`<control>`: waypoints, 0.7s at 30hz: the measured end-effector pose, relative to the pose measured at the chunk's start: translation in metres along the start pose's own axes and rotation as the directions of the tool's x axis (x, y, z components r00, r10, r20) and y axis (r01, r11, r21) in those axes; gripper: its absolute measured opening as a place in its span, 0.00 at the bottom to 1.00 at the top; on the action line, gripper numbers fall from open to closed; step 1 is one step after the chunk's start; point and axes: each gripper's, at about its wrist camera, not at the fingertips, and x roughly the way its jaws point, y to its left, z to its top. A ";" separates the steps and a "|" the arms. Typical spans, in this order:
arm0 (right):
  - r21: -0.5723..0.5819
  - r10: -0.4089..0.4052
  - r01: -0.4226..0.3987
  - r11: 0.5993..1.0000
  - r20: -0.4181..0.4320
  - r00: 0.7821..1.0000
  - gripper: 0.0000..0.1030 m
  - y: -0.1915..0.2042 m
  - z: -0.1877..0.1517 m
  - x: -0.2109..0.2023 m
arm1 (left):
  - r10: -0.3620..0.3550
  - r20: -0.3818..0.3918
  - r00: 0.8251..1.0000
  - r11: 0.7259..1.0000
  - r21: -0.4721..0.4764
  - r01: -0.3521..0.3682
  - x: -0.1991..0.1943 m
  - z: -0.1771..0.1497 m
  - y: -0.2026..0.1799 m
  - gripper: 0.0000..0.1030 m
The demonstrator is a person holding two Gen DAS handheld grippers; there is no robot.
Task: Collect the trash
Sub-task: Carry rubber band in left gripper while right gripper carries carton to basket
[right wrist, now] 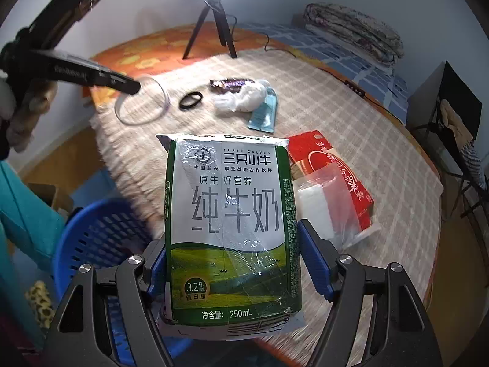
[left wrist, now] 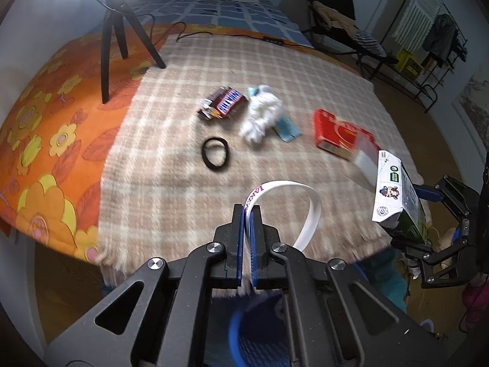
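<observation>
My left gripper (left wrist: 247,211) is shut on a white printed band (left wrist: 287,189), whose loop hangs above the checked blanket (left wrist: 171,202). In the right wrist view the left gripper (right wrist: 134,87) is at the upper left with the loop under it. My right gripper (right wrist: 232,234) is shut on a green and white milk carton (right wrist: 229,214), lifted off the bed, a blue pad (right wrist: 314,260) against each side. On the blanket lie a candy wrapper (left wrist: 224,104), crumpled white tissue (left wrist: 261,113), a blue packet (left wrist: 287,127), a red box (left wrist: 339,134) and a clear plastic bag (right wrist: 324,211).
A blue slotted basket (right wrist: 101,238) stands on the floor below the bed's near edge. A black hair tie (left wrist: 215,153) lies mid-blanket. A tripod (left wrist: 119,36) with a bright lamp stands at the back left. A chair and clothes rack (left wrist: 428,49) are at the right.
</observation>
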 end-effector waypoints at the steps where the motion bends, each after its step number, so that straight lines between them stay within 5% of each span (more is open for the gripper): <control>1: 0.000 0.002 -0.002 1.000 0.006 1.000 0.72 0.003 -0.002 -0.004 | -0.005 -0.003 1.000 1.000 0.004 0.005 -0.001 -0.003 -0.002 0.01; 10: -0.002 0.018 -0.018 1.000 0.020 1.000 0.72 0.043 -0.031 -0.028 | -0.057 -0.078 0.995 0.997 0.051 0.061 0.000 -0.053 -0.031 0.01; 21: 0.019 0.052 -0.051 0.999 -0.040 0.998 0.72 0.076 -0.064 -0.011 | -0.067 -0.187 0.980 0.994 0.071 0.082 0.023 -0.095 -0.046 0.01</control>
